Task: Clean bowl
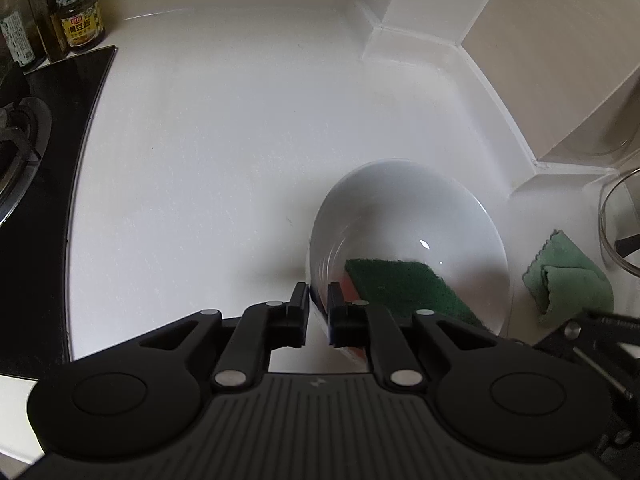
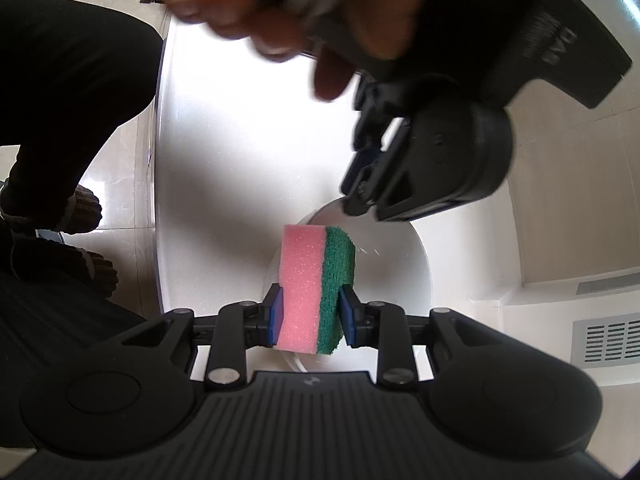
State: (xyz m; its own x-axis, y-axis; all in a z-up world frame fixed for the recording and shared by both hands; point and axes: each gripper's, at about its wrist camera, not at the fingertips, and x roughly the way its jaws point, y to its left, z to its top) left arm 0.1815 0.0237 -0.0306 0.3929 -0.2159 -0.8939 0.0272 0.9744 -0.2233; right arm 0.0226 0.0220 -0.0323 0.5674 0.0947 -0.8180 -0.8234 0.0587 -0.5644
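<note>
A white bowl (image 1: 404,216) sits tilted on the white counter. My left gripper (image 1: 318,312) is shut on its near left rim, one finger outside and one inside. A pink and green sponge (image 1: 408,284) lies inside the bowl, green side showing. In the right wrist view my right gripper (image 2: 310,320) is shut on that sponge (image 2: 316,280), pink side left, green side right, held against the bowl (image 2: 404,264). The left gripper (image 2: 362,194) shows there from the front, clamped on the bowl's far rim, with the person's hand above it.
A folded green cloth (image 1: 568,280) lies right of the bowl. A glass container (image 1: 620,220) stands at the right edge. A black hob (image 1: 44,152) with a burner is at the left, jars and bottles (image 1: 80,16) behind it. The wall corner juts in at back right.
</note>
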